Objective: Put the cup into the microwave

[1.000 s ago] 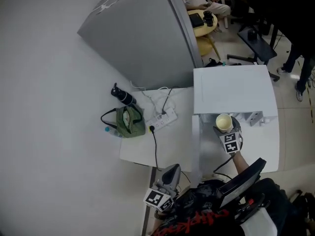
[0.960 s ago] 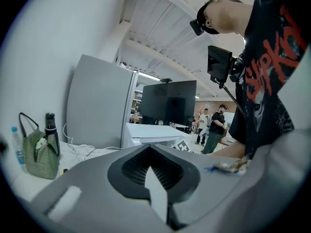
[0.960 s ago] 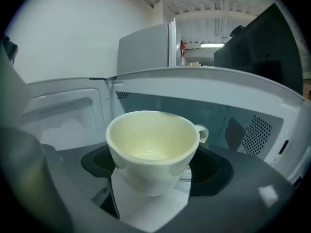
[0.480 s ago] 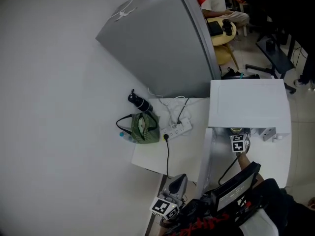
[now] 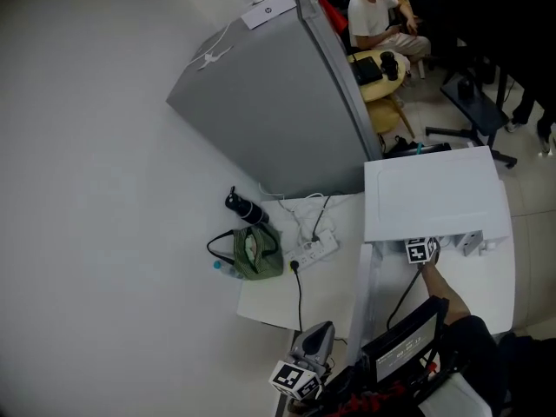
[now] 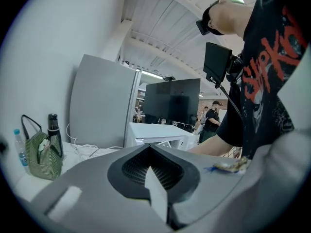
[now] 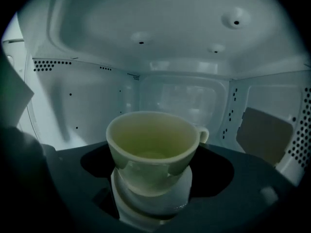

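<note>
A pale cream cup (image 7: pixel 153 144) with its handle to the right is inside the white microwave (image 5: pixel 434 194), just above the cavity floor. My right gripper (image 7: pixel 153 200) is shut on the cup's lower body, its jaws spread wide round it. In the head view only its marker cube (image 5: pixel 420 250) shows at the microwave's mouth; the cup is hidden under the microwave's top. The microwave door (image 5: pixel 362 281) stands open to the left. My left gripper (image 5: pixel 314 330) hangs low by the table's near edge, shut and holding nothing.
A grey fridge (image 5: pixel 269 94) stands behind the white table (image 5: pixel 287 294). On the table lie a green bag (image 5: pixel 252 252), a black bottle (image 5: pixel 245 208), a small water bottle (image 5: pixel 224 268) and a power strip (image 5: pixel 314 250) with cables. A person (image 5: pixel 378 16) sits behind.
My right gripper has carried the cup forward and down from in front of the microwave into its cavity, so the cup has left the head view. The left gripper has stayed put.
</note>
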Motion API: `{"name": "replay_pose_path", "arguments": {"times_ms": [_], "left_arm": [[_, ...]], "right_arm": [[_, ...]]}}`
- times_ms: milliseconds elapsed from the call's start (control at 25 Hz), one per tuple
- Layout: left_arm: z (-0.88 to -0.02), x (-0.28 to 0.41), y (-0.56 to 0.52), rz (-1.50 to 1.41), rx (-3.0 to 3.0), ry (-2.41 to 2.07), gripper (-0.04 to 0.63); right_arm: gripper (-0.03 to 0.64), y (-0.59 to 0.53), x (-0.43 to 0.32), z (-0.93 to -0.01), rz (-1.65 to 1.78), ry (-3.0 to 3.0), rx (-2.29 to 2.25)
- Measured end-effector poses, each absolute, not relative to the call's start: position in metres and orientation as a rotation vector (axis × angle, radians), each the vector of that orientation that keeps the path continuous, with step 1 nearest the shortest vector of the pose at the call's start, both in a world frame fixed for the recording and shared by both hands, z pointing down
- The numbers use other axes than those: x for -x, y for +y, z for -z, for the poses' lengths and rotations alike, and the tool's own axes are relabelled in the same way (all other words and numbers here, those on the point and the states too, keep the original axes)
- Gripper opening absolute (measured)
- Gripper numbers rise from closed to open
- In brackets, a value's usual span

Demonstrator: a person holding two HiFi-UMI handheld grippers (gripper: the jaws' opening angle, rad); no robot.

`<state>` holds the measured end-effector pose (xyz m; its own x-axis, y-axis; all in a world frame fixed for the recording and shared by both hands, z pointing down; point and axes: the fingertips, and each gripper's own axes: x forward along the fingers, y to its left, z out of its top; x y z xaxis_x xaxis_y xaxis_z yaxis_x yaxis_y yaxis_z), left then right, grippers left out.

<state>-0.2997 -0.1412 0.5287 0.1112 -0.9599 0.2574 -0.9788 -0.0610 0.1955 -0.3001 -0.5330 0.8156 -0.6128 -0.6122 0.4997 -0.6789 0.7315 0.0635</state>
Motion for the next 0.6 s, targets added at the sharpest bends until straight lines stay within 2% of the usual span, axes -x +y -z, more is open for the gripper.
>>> {"name": "replay_pose_path", "arguments": {"times_ms": [40,120,280,400,560,600], "left_arm": [[-0.527,0.297,-0.143,-0.081,-2.098,-1.877,0.003],[-0.525,0.291,-0.149,-0.072,-2.151,-1.823,0.003],[-0.533,0.280,-0.156,-0.029,-2.303,-1.684,0.003],[-0.528,0.267,-0.166,-0.001,-2.395,-1.547,0.003],[-0.527,0.236,-0.181,-0.020,-2.568,-1.309,0.003],[-0.530,0.227,-0.177,-0.018,-2.604,-1.244,0.003]], "right_arm": [[0.454,-0.529,0.298,-0.817,-0.162,-2.424,-0.948],[0.509,-0.513,0.288,-0.819,-0.154,-2.412,-0.895],[0.512,-0.454,0.233,-0.798,-0.222,-2.420,-0.999],[0.453,-0.392,0.177,-0.776,-0.385,-2.416,-1.171],[0.322,-0.334,0.136,-0.729,-0.489,-2.490,-1.298],[0.267,-0.319,0.130,-0.715,-0.478,-2.517,-1.322]]}}
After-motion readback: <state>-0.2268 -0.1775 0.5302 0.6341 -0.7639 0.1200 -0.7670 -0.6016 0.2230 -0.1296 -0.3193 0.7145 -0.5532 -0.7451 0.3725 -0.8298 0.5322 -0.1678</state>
